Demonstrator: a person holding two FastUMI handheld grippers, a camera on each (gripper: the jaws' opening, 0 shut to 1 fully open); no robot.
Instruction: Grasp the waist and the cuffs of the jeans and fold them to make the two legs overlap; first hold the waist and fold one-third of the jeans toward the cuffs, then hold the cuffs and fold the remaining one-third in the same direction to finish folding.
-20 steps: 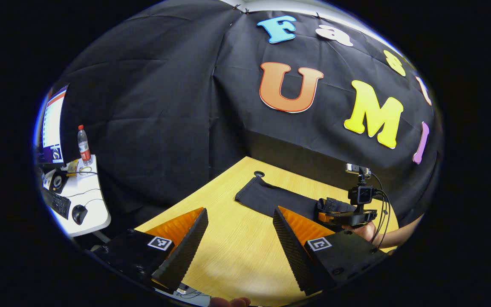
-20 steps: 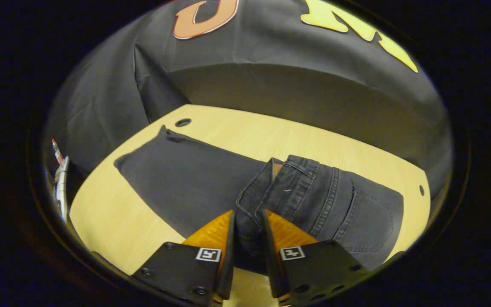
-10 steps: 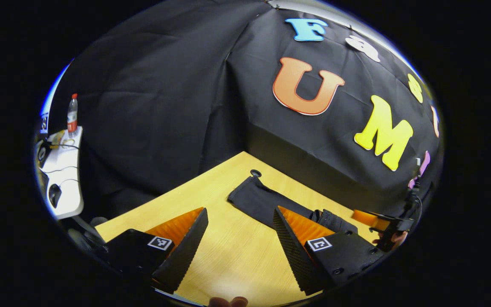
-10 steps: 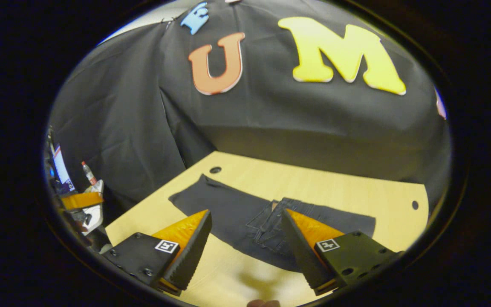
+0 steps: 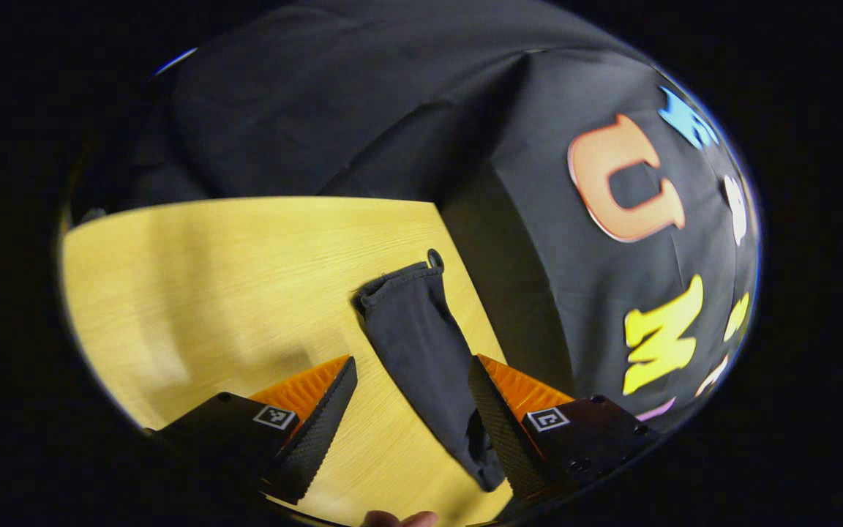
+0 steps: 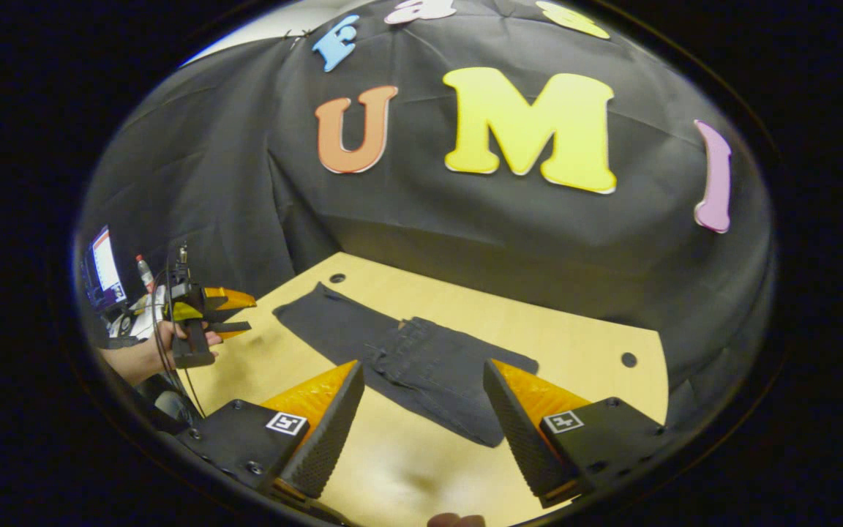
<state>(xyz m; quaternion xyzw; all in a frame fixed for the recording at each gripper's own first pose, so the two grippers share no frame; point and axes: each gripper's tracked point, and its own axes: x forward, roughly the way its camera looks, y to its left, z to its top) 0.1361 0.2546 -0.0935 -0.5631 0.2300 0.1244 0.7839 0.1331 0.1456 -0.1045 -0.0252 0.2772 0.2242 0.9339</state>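
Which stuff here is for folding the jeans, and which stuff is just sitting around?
For the job:
- jeans, waist part already folded over the legs
- cuffs
- left gripper, open
- right gripper, open
- table

Just sitting around:
- bottle
- screen

No legible text — fiducial squares only.

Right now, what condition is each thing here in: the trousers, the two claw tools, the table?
jeans: lying flat on the table, waist third folded over the legs, cuff end still stretched out.
left gripper: open, holding nothing, fingers either side of the leg end.
right gripper: open, holding nothing, raised above the jeans.
table: bare light wood around the jeans.
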